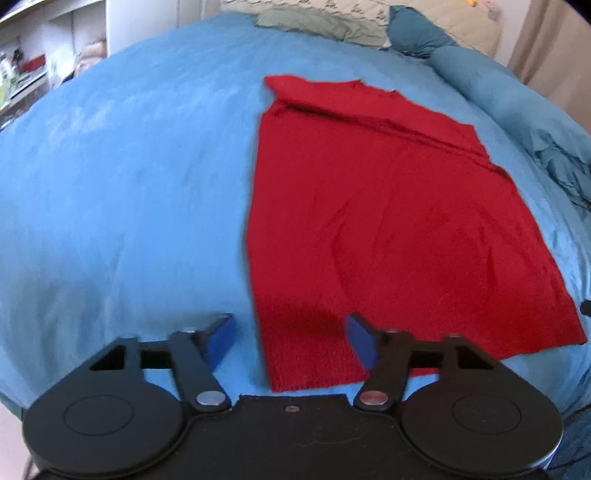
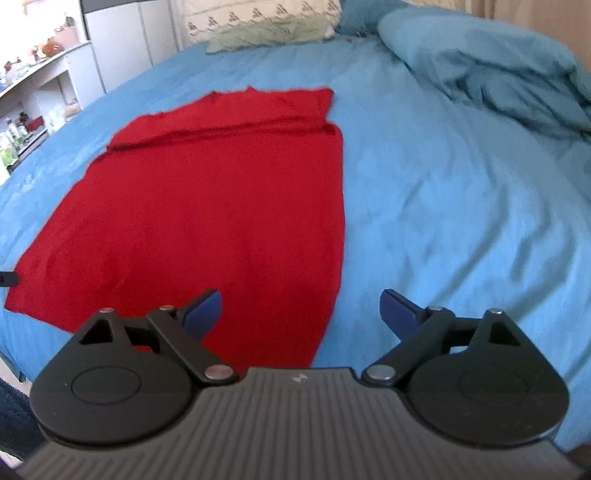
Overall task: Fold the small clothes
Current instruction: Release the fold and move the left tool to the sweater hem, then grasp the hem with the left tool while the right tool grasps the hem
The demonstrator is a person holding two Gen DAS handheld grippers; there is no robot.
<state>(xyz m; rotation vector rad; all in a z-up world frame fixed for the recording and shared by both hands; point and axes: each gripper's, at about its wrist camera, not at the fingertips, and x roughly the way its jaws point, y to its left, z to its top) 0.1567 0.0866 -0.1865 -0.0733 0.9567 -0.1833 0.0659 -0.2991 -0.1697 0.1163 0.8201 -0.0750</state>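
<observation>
A red knit garment (image 1: 388,221) lies flat on the blue bed cover (image 1: 129,184), with a folded band across its far end. My left gripper (image 1: 291,338) is open and empty, hovering over the garment's near left corner. In the right wrist view the same garment (image 2: 207,221) lies left of centre on the blue cover (image 2: 443,203). My right gripper (image 2: 301,310) is open and empty above the garment's near right corner; its left finger is over the red cloth, its right finger over the cover.
A rumpled teal duvet (image 2: 498,81) is heaped at the far right of the bed. Pillows (image 2: 266,26) lie at the head. Shelves with small items (image 2: 33,122) and a white cabinet stand beyond the left side.
</observation>
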